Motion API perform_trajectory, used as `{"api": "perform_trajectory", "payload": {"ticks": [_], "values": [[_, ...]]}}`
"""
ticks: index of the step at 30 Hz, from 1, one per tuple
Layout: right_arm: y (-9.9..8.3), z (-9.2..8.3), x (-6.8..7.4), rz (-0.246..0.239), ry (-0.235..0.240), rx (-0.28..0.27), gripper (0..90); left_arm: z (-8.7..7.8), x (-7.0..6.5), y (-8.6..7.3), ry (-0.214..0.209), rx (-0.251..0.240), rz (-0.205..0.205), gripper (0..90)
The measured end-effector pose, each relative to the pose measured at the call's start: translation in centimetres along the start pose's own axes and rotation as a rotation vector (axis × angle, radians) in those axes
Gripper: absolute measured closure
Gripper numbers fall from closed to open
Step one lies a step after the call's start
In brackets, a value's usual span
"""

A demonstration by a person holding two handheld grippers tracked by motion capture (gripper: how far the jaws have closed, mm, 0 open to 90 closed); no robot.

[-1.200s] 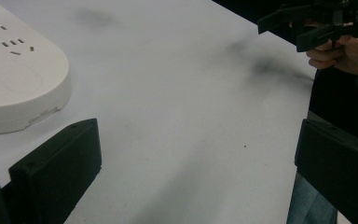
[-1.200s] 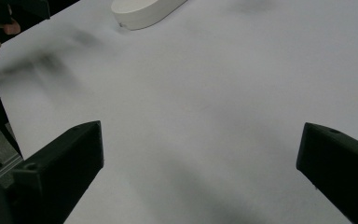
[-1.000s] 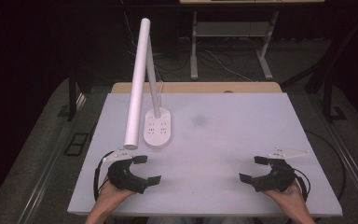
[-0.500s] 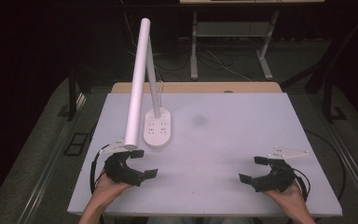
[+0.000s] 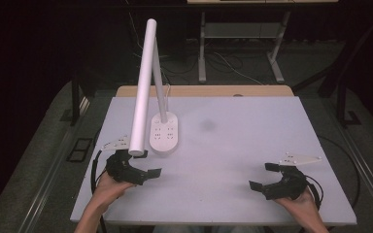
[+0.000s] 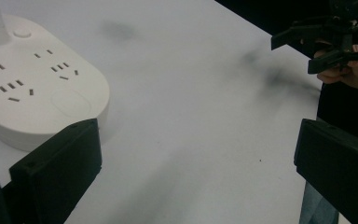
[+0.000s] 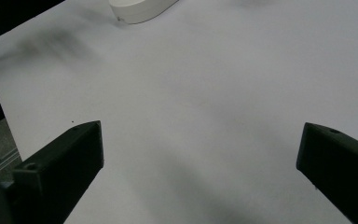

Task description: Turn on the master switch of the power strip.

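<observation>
Left gripper (image 5: 144,164) now higher in the lower left of the frame than a second ago, close beside the white lamp base (image 5: 165,135), jaws spread wide, holding nothing. Right gripper (image 5: 266,177) unmoved at lower right, jaws likewise spread, over bare table (image 5: 233,145).

Table (image 5: 252,145) evenly lit, surroundings dark; soft smudgy shadows (gripper views); near jaws slightly blurred.
</observation>
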State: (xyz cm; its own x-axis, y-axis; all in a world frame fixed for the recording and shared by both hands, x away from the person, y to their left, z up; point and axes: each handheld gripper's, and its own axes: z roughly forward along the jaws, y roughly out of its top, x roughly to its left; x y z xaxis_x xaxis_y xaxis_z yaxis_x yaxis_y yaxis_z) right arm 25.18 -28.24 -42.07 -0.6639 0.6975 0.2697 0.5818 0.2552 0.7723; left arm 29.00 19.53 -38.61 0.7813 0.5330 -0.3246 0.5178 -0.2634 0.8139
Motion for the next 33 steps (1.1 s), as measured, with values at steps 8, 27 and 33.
{"api": "perform_trajectory", "payload": {"ticks": [8,27,33], "values": [[0.0,0.0,0.0,0.0,0.0,-0.002,0.0,-0.4,0.3,1.0,0.014,0.023,0.02,0.0],[-0.1,0.0,-0.1,0.002,-0.004,0.003,0.0,-1.8,2.2,3.6,0.072,0.035,0.039,0.5],[-0.1,0.1,-0.2,-0.004,-0.004,0.002,0.0,-1.7,2.9,4.3,0.087,0.052,0.04,0.6]]}}
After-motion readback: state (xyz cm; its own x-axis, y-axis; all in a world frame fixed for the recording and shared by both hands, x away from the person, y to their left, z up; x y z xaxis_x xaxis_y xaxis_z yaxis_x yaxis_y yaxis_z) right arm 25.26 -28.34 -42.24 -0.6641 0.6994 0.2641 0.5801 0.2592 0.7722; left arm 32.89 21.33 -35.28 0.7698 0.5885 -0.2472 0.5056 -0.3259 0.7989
